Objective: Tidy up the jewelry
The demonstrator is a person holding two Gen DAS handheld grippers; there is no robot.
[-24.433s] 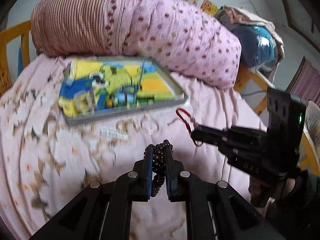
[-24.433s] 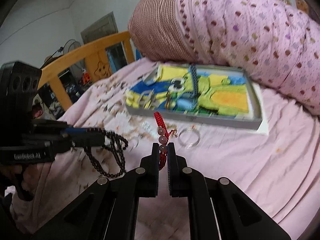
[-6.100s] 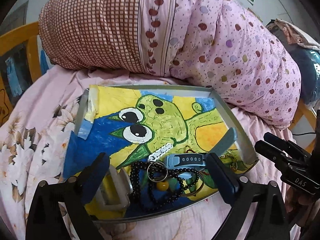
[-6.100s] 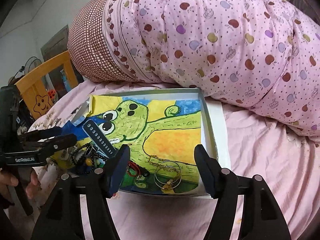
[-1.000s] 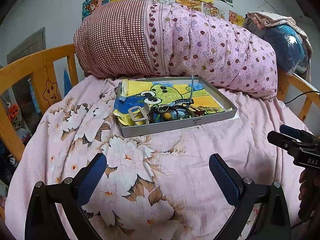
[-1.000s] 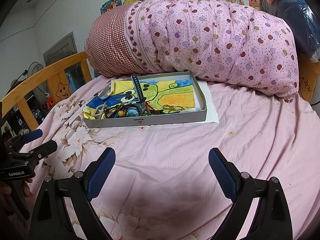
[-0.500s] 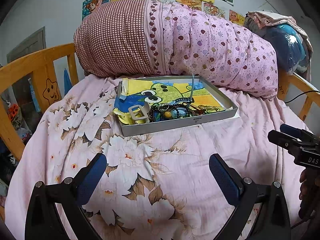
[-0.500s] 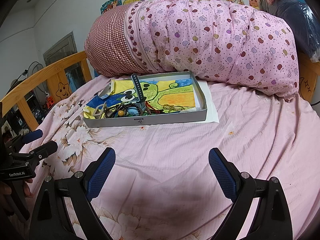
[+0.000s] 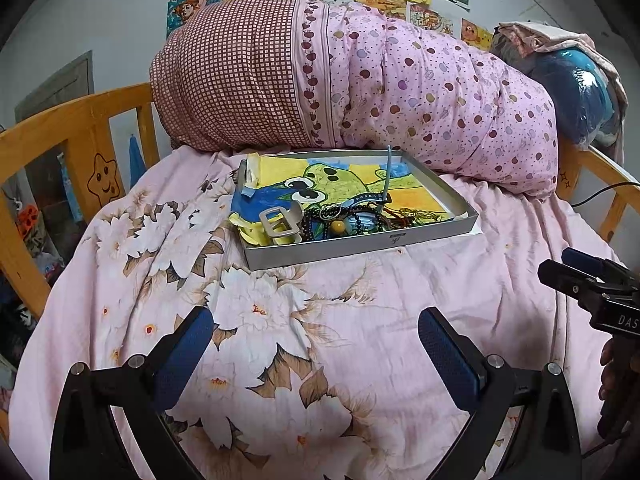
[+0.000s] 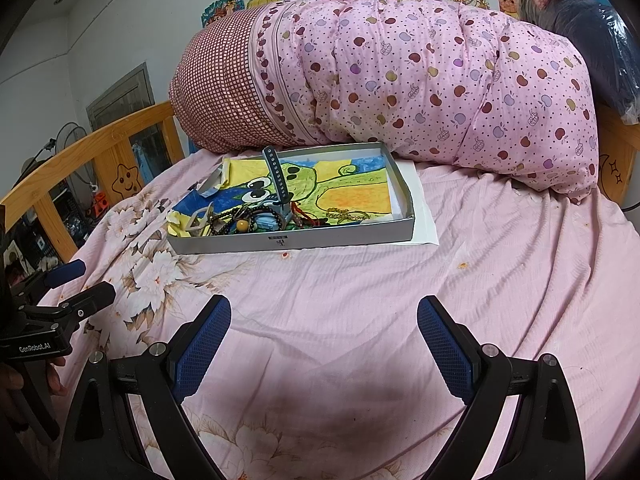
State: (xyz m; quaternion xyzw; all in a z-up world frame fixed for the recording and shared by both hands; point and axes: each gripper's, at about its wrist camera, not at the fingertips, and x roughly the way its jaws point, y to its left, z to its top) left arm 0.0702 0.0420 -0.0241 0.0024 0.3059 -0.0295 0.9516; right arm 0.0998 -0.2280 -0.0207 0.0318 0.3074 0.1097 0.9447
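Observation:
A shallow grey tray (image 9: 362, 243) (image 10: 304, 241) lined with a green cartoon drawing rests on the pink bedsheet. Jewelry lies heaped at its near edge: dark bead bracelets (image 9: 320, 220) (image 10: 228, 216), a blue watch with its strap sticking up (image 9: 389, 168) (image 10: 276, 178), thin gold bangles (image 9: 420, 216) (image 10: 348, 216), a red cord (image 10: 308, 220) and a pale clip (image 9: 280, 222). My left gripper (image 9: 316, 344) hangs open and empty well short of the tray. My right gripper (image 10: 322, 334) is likewise open and empty, back from the tray.
A big rolled pink quilt (image 9: 360, 76) (image 10: 400, 76) lies right behind the tray. Wooden bed rails (image 9: 72, 128) (image 10: 120, 136) run along the left. A blue bundle (image 9: 580, 92) sits at the far right. A hand holds each gripper's handle.
Almost nothing has moved over the last second; both grippers stay open and hold their distance. Before that, both drew back from the tray after leaving the beads and red cord in it.

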